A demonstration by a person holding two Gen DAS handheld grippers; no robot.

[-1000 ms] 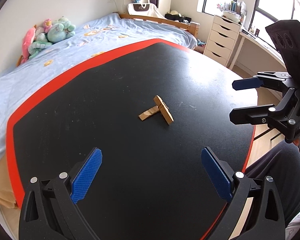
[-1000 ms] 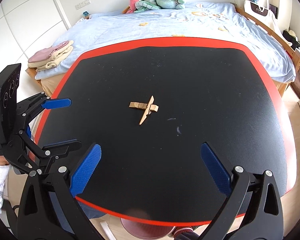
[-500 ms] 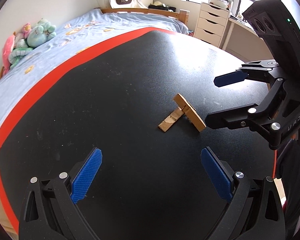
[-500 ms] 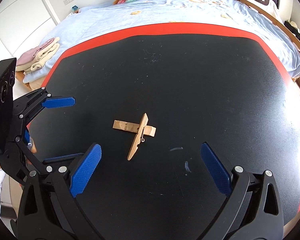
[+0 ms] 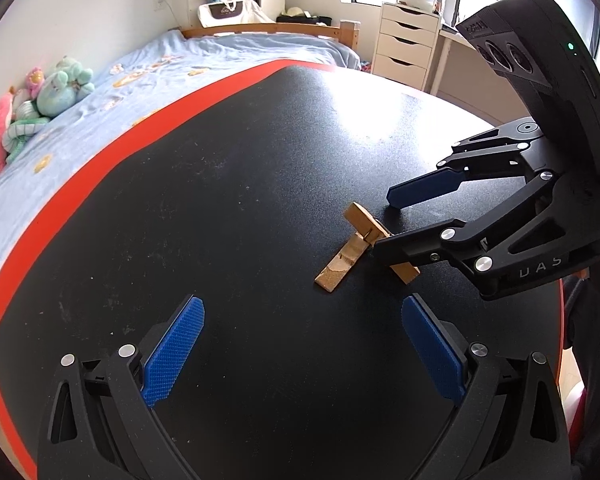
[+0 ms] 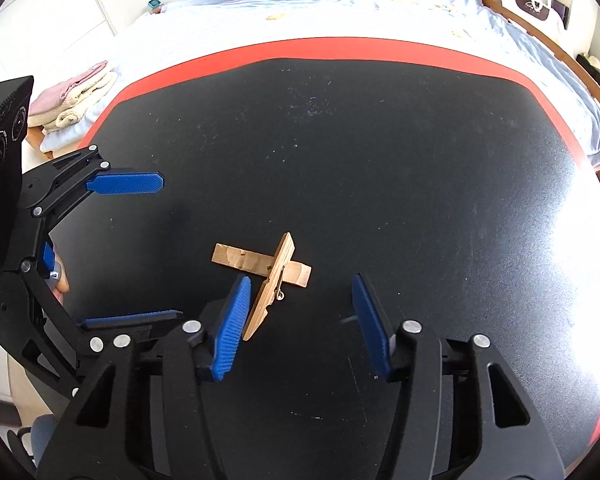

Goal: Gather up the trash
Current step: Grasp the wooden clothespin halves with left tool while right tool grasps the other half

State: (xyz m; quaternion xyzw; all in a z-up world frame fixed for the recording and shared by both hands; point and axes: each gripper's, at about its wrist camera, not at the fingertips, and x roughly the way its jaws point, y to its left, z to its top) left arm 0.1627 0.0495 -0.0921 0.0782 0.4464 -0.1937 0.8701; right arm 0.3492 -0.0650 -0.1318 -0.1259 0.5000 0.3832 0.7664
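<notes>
Two wooden clothespin pieces lie crossed on the black table: a whole clothespin on top of a flat half piece. They also show in the left wrist view, the clothespin and the half piece. My right gripper is open, its jaws partly narrowed around the near end of the clothespin, left pad almost touching it. In the left wrist view it straddles the clothespin. My left gripper is open and empty, a little short of the pieces.
The black table has a red rim. A bed with a blue sheet and plush toys lies behind it. Folded towels sit at the left. White drawers stand by the window.
My right gripper has moved forward to the clothespin and its jaws have narrowed around it. My left gripper has come closer to the pieces. The pieces have not moved.
</notes>
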